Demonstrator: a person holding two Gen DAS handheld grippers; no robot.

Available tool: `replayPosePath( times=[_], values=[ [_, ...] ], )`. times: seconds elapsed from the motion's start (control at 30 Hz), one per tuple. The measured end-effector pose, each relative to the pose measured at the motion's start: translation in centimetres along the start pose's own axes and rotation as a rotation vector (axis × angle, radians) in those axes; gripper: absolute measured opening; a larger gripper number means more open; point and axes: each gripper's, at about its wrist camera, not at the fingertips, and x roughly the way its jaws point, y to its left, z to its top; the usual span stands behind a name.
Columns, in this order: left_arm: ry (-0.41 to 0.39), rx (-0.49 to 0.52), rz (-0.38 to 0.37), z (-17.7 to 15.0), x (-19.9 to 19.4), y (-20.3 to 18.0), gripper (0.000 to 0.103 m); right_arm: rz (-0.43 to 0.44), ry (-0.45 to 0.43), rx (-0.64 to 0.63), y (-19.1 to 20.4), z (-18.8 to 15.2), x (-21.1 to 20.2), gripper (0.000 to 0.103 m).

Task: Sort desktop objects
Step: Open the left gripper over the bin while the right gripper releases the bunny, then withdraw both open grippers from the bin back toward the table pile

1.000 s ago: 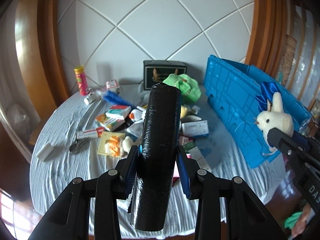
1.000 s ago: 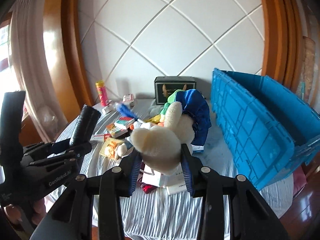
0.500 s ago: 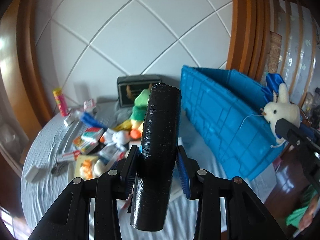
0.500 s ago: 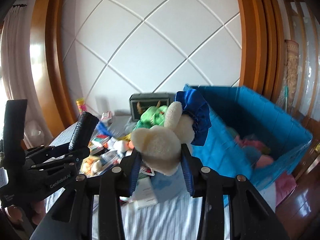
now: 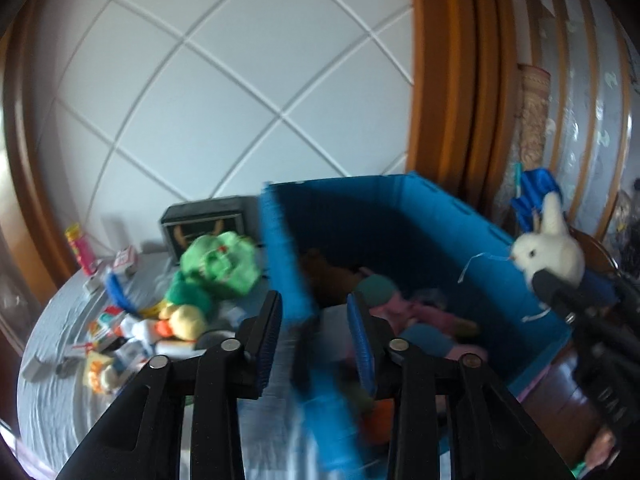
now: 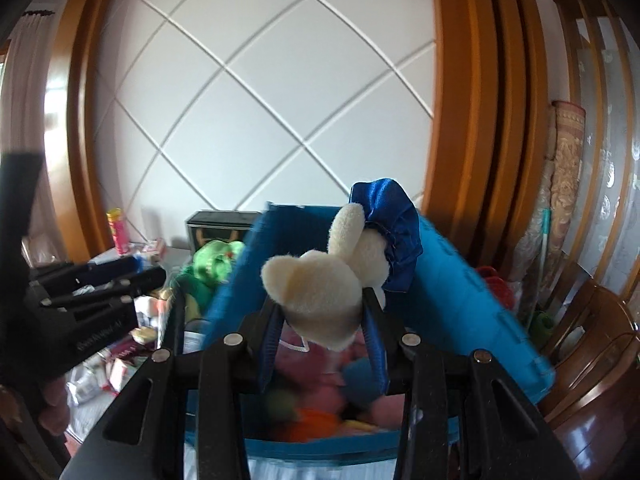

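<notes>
left hand-held gripper (image 5: 316, 328) spread, empty | right hand-held gripper (image 6: 324, 332) clamps plush rabbit (image 6: 324, 284) above blue bin (image 6: 460, 292) | bin part-filled; much clutter left on surface (image 5: 52, 392)

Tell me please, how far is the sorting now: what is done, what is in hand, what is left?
Done: several soft toys lie in the blue bin. In hand: the right gripper holds the plush rabbit above the bin; the left gripper is open with nothing gripped. Left: the green plush and the small boxes lie on the table.
</notes>
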Motion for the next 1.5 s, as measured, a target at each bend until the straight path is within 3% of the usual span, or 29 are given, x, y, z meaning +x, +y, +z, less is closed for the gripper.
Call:
replayPosePath(
  times=[0.1, 0.23, 0.37, 0.4, 0.43, 0.47, 0.53, 0.6, 0.7, 0.77, 0.8, 0.83, 0.97, 1.03, 1.1, 1.2, 1.33, 1.5],
  values=[
    [0.056, 0.032, -0.011, 1.5, 3.1, -4.8, 0.019, 0.001, 0.032, 0.032, -4.7, -0.5, 1.8, 0.037],
    [0.103, 0.066, -0.008, 1.4, 6.7, -8.5, 0.019, 0.009, 0.078, 0.072, -8.8, -1.5, 4.5, 0.037],
    [0.141, 0.054, 0.011, 0.9, 9.3, -8.9, 0.022, 0.013, 0.121, 0.089, -10.9, -2.3, 6.9, 0.037],
    [0.142, 0.053, 0.014, 0.8, 9.6, -8.7, 0.026, 0.02, 0.126, 0.09, -11.0, -2.4, 7.4, 0.037],
    [0.143, 0.051, 0.017, 0.6, 9.9, -8.5, 0.038, 0.028, 0.131, 0.091, -11.1, -2.5, 7.9, 0.037],
    [0.132, 0.051, 0.026, 0.5, 9.9, -8.3, 0.058, 0.036, 0.136, 0.093, -11.2, -2.6, 8.4, 0.037],
    [0.112, 0.051, 0.043, 0.4, 9.9, -8.0, 0.079, 0.051, 0.146, 0.095, -11.4, -2.8, 9.5, 0.037],
    [0.101, 0.054, 0.054, 0.1, 10.0, -7.7, 0.081, 0.073, 0.153, 0.1, -11.5, -2.9, 10.3, 0.039],
    [0.117, 0.041, 0.053, 0.0, 10.5, -7.2, 0.081, 0.07, 0.16, 0.103, -11.6, -3.0, 11.1, 0.048],
    [0.127, 0.033, 0.05, 0.0, 10.7, -7.0, 0.081, 0.053, 0.16, 0.101, -11.7, -2.9, 11.3, 0.063],
    [0.131, 0.03, 0.048, -0.1, 10.8, -7.0, 0.081, 0.044, 0.16, 0.1, -11.8, -2.9, 11.3, 0.078],
    [0.134, 0.029, 0.045, -0.1, 10.8, -7.0, 0.081, 0.034, 0.153, 0.099, -12.0, -3.0, 11.3, 0.082],
    [0.135, 0.024, 0.029, -0.2, 10.5, -7.3, 0.082, 0.024, 0.144, 0.103, -12.2, -2.9, 10.6, 0.083],
    [0.13, 0.022, 0.02, -0.2, 10.1, -7.2, 0.083, 0.016, 0.139, 0.105, -12.4, -2.9, 10.3, 0.095],
    [0.109, 0.007, 0.019, -0.2, 8.8, -6.3, 0.083, 0.031, 0.13, 0.104, -11.6, -2.8, 9.8, 0.103],
    [0.077, -0.019, 0.046, -0.2, 6.9, -4.4, 0.086, 0.084, 0.114, 0.091, -9.5, -2.6, 9.4, 0.103],
    [0.061, -0.055, 0.136, -1.2, 4.7, 0.3, 0.086, 0.155, 0.093, 0.073, -6.6, -2.3, 8.8, 0.103],
    [0.099, -0.106, 0.256, -3.8, 3.6, 7.4, 0.086, 0.239, 0.071, 0.05, -2.1, -2.1, 8.3, 0.103]
  ],
)
